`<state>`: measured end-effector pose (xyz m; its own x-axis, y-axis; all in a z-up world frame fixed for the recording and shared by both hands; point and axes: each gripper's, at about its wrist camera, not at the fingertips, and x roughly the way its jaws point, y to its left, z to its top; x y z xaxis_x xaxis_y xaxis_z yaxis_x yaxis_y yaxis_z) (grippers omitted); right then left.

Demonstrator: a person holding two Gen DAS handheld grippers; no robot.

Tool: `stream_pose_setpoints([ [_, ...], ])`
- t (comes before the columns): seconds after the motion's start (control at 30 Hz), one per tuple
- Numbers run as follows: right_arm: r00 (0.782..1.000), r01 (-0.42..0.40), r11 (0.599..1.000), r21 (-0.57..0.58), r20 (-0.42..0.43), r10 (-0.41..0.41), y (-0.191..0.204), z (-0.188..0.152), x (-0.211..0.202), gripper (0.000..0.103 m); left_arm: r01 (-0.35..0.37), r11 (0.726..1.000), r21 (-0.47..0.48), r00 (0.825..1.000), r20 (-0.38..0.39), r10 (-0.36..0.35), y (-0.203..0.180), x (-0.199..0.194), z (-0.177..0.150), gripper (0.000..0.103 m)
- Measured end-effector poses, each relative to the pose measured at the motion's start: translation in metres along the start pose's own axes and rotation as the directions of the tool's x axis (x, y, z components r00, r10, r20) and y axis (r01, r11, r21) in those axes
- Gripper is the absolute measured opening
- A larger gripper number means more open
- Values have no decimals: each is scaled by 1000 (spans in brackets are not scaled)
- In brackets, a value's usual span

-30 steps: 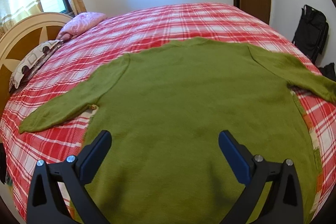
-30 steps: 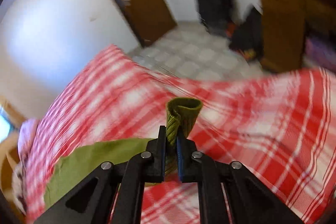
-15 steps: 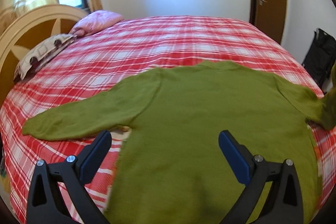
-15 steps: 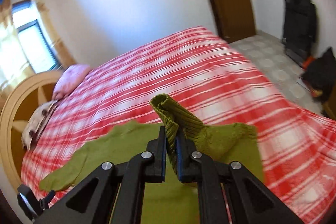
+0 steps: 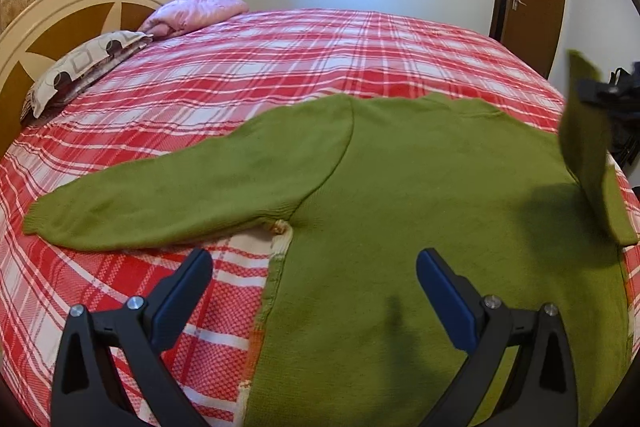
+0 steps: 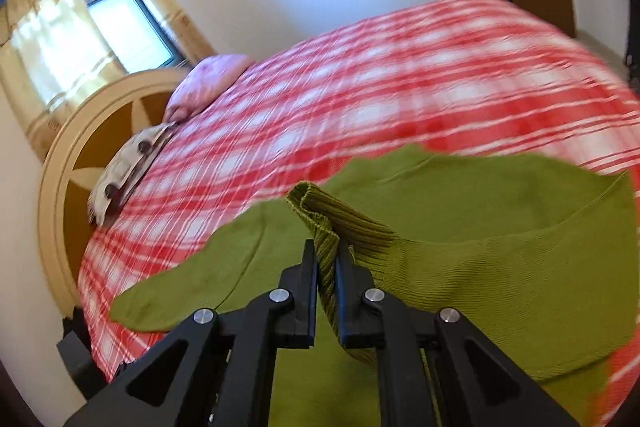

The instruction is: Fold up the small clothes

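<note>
One green knitted sweater [image 5: 420,195] lies spread flat on the bed [image 5: 304,67], which is covered by a red and white plaid blanket. The left gripper [image 5: 314,291] hovers over the sweater's body with its two blue-padded fingers [image 5: 444,297] spread wide and nothing between them; the sweater's side edge runs just below the gap. One sleeve [image 5: 172,199] stretches flat to the left of that gripper. The right gripper [image 6: 326,263] has its two fingers pressed together on the ribbed cuff [image 6: 320,219] of the second sleeve [image 6: 500,291], lifted off the bed and bent over the sweater's body ahead of it. Two pillows sit far ahead by the headboard [image 5: 60,23]: one pink [image 5: 196,13], one patterned [image 5: 84,67].
</note>
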<state>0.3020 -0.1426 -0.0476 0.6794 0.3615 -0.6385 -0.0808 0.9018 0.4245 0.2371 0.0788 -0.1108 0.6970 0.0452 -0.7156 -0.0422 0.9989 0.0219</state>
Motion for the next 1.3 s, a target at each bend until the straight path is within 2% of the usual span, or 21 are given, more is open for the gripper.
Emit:
stream_pose_setpoints([
  [0.13,989,-122,992,30,-85,124,0,-12,29,9,8,1000,10,1000,1,-8,1,0,0,103],
  [0.2,969,-185,977,110,-144,200,-11,-17,37,9,28,1000,9,1000,-11,-28,2,0,2,103],
  [0.3,950,-265,938,224,-104,293,-33,-23,26,10,64,998,3,997,-31,-64,4,3,6,103],
  [0.33,946,-282,924,259,-83,312,-41,-25,20,14,80,997,-1,996,-39,-80,4,5,8,103],
  [0.4,944,-302,893,334,-23,328,-61,-29,6,47,123,992,-9,991,-59,-123,3,8,11,103],
  [0.43,942,-317,880,354,9,336,-67,-31,1,74,147,989,-17,987,-66,-147,1,10,13,103],
  [0.47,936,-344,862,373,61,347,-75,-35,-6,85,163,986,-22,984,-67,-164,-1,10,14,103],
  [0.57,922,-380,834,401,95,375,-85,-37,-16,85,187,982,-16,979,-75,-188,-14,13,18,103],
  [0.6,930,-363,846,392,94,355,-86,-37,-19,84,186,982,-7,979,-80,-186,-20,15,19,103],
  [0.67,967,-254,912,321,78,242,-83,-38,-31,85,184,983,16,980,-81,-182,-27,15,20,103],
  [0.7,988,-150,959,242,61,139,-78,-40,-37,84,187,982,25,979,-82,-184,-30,14,20,103],
  [0.73,996,-77,978,192,52,68,-75,-42,-40,84,193,981,28,978,-85,-190,-31,13,20,103],
  [0.77,998,32,991,129,58,-40,-72,-49,-43,84,203,979,26,976,-89,-200,-31,13,20,103],
  [0.87,971,205,978,39,119,-208,-72,-71,-46,84,242,970,-6,967,-85,-242,-31,12,22,103],
  [1.0,962,247,968,37,110,-250,-86,-95,-40,84,311,945,-102,939,-121,-322,-41,24,29,103],
  [1.07,968,235,970,57,77,-239,-89,-105,-32,84,301,943,-142,935,-149,-321,-49,36,29,99],
  [1.13,970,223,973,65,89,-228,-89,-107,-30,84,298,936,-189,924,-189,-333,-55,48,28,94],
  [1.2,970,217,973,75,94,-223,-91,-109,-34,84,269,937,-224,934,-179,-311,-58,51,29,94],
  [1.23,971,213,973,83,91,-221,-92,-109,-33,84,271,932,-240,935,-163,-315,-60,50,30,87],
  [1.27,972,209,974,87,93,-217,-93,-107,-32,84,304,918,-254,926,-147,-347,-64,50,32,64],
  [1.3,972,205,975,89,97,-213,-93,-108,-34,84,337,904,-261,912,-149,-383,-67,51,33,49],
])
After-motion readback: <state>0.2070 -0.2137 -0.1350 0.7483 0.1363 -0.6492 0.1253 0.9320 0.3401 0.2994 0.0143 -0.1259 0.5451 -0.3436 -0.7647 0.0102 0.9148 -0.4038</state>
